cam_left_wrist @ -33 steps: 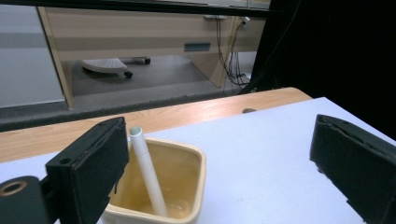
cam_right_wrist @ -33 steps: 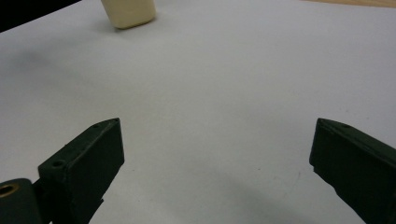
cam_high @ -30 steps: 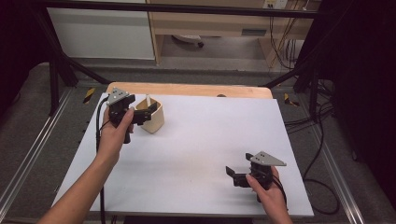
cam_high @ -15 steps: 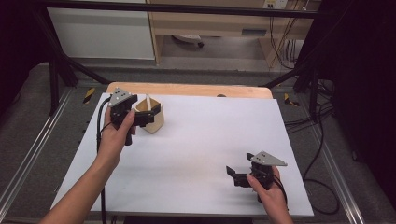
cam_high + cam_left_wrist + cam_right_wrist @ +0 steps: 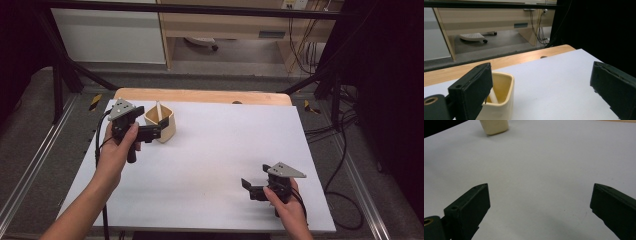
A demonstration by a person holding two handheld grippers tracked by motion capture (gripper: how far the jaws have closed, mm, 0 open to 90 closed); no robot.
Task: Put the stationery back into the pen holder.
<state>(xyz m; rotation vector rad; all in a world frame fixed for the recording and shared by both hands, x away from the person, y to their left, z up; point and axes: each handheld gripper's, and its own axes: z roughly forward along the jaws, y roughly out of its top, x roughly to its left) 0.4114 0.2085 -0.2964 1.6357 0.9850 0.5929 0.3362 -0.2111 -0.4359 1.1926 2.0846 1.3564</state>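
A cream square cup [image 5: 162, 125] stands at the back left of the white tabletop [image 5: 225, 145], with a pale stick [image 5: 158, 111] leaning inside it. My left gripper [image 5: 151, 133] is open, its jaws right beside the cup's near-left side. In the left gripper view the cup [image 5: 500, 98] sits low at the left, partly behind the left jaw, with the stick [image 5: 493, 97] inside it, and the left gripper [image 5: 541, 92] holds nothing. My right gripper [image 5: 248, 189] is open and empty near the front right. In the right gripper view its jaws [image 5: 540, 207] hover over bare tabletop, the cup [image 5: 493, 126] far off.
A wooden strip [image 5: 200, 95] runs along the table's back edge. Black frame bars, cables [image 5: 345, 145] and metal rails [image 5: 30, 165] flank the table on the floor. The wide middle of the white top lies between the two grippers.
My left gripper has slid slightly toward the near side beside the cup. The cup and the right gripper have stayed where they were.
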